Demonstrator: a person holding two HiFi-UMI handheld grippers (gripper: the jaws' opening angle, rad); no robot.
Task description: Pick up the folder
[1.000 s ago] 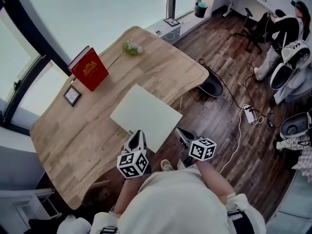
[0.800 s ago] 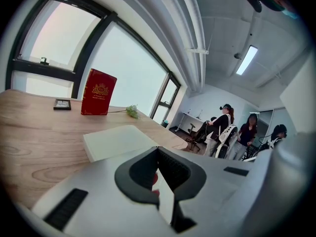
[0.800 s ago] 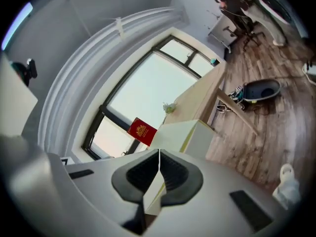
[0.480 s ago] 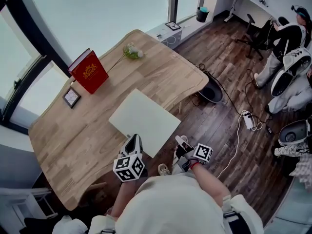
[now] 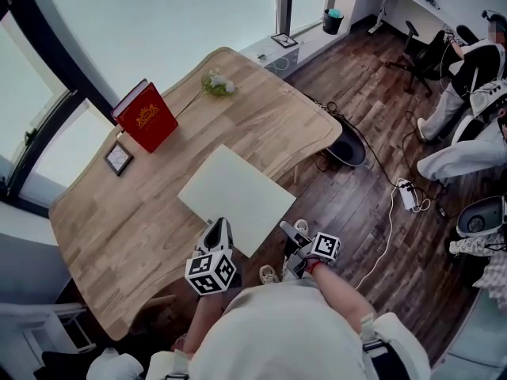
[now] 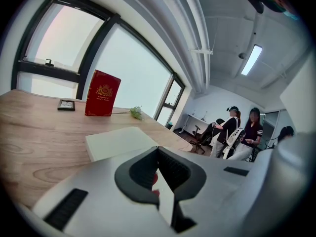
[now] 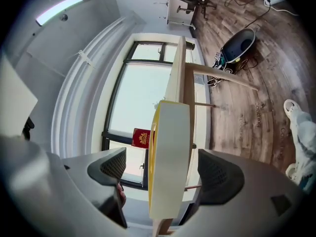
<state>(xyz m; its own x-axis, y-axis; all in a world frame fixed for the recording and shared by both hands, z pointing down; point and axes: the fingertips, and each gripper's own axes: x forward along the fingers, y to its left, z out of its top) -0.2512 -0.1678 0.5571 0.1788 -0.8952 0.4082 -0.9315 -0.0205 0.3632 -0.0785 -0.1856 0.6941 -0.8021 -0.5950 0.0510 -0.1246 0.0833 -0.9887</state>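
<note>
Rolling onto its side and sinking level with the table (image 5: 119,228) edge, the right gripper (image 7: 165,167) has just been opening its jaws, now wide apart astride the folder (image 5: 236,192), whose corner overhangs that edge and runs edge-on between pads (image 7: 111,167) touching neither face.

In the head view the left gripper (image 5: 215,228) hides the folder (image 5: 238,192)'s near corner.

One folder (image 5: 238,195), one book (image 5: 146,115), one frame (image 5: 119,158)
</note>
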